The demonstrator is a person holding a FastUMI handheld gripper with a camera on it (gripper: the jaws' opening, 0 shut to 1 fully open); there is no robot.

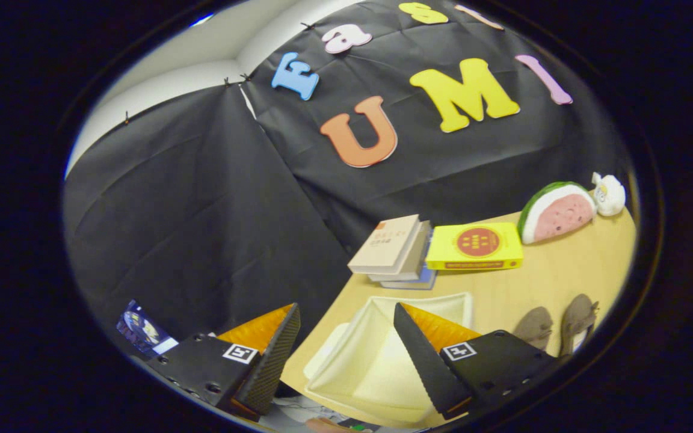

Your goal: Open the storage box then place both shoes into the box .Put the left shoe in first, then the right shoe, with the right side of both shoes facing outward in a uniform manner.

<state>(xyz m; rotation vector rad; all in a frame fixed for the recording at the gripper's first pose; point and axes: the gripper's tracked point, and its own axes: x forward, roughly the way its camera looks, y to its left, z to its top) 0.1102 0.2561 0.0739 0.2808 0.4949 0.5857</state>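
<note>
My gripper (345, 320) hangs open above the near corner of the wooden table (563, 273), its fingers wide apart with nothing between them. A cream storage box (376, 355) lies on the table below and between the fingers; its pale upper surface faces me and I cannot tell whether the lid is raised. Two taupe shoes (557, 325) stand side by side to the right of the box, just beyond the right finger (425, 355), partly hidden by the gripper body. The left finger (277, 355) hangs off the table's edge, over the dark cloth.
A stack of books (396, 249) lies beyond the box, with a yellow book (474, 245) beside it. A watermelon-slice plush (556, 211) and a small white plush (609, 193) sit at the far right. The black cloth wall closes the back and left.
</note>
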